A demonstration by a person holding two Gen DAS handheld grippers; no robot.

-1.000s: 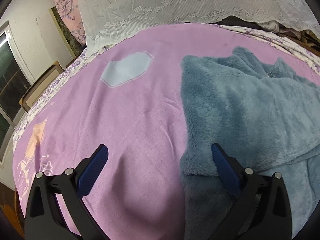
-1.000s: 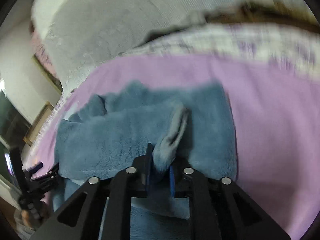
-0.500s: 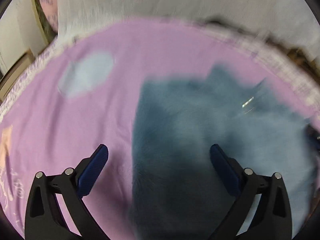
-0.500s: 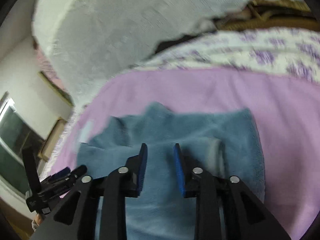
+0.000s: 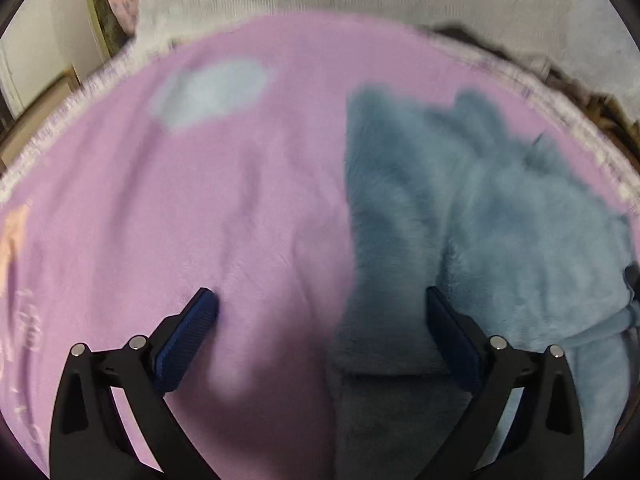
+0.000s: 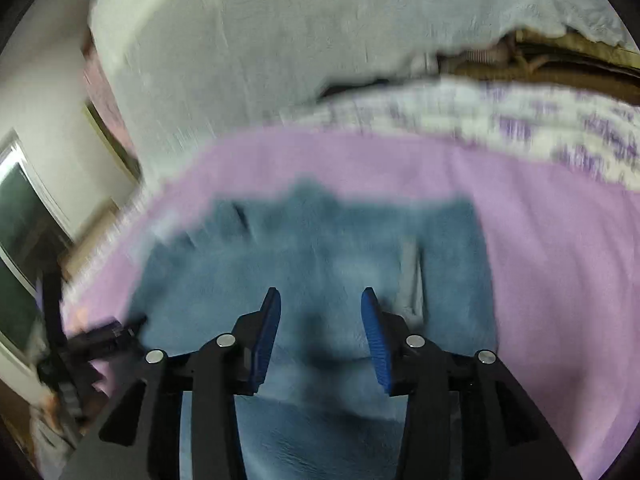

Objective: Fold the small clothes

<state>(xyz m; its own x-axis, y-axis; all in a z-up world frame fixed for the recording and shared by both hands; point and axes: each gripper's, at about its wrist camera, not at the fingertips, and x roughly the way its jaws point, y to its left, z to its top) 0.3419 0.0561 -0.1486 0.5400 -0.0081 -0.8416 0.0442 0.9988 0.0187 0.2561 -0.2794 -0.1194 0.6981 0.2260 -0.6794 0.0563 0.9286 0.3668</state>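
1. Blanket [image 5: 240, 184]: pink, spread flat beneath both grippers. It fills the area ahead of the left gripper and lies ahead and to the right of the right gripper.
2. Pillow [image 6: 280, 40]: white, far ahead of both grippers, beyond the blanket's far edge.
3. Garment [image 5: 500, 220]: blue-grey and fleecy, lying on the blanket in folded layers. It sits ahead and to the right of the left gripper. In the right wrist view the garment [image 6: 320, 248] lies directly beneath and ahead of the right gripper. Both views are blurred; finer detail cannot be made out.
4. Left gripper [image 5: 322, 312]: jaws spread wide, holding nothing. Its right finger is over the garment's edge, its left finger over bare blanket.
5. Right gripper [image 6: 320, 320]: jaws moderately apart, nothing clamped, positioned over the garment.
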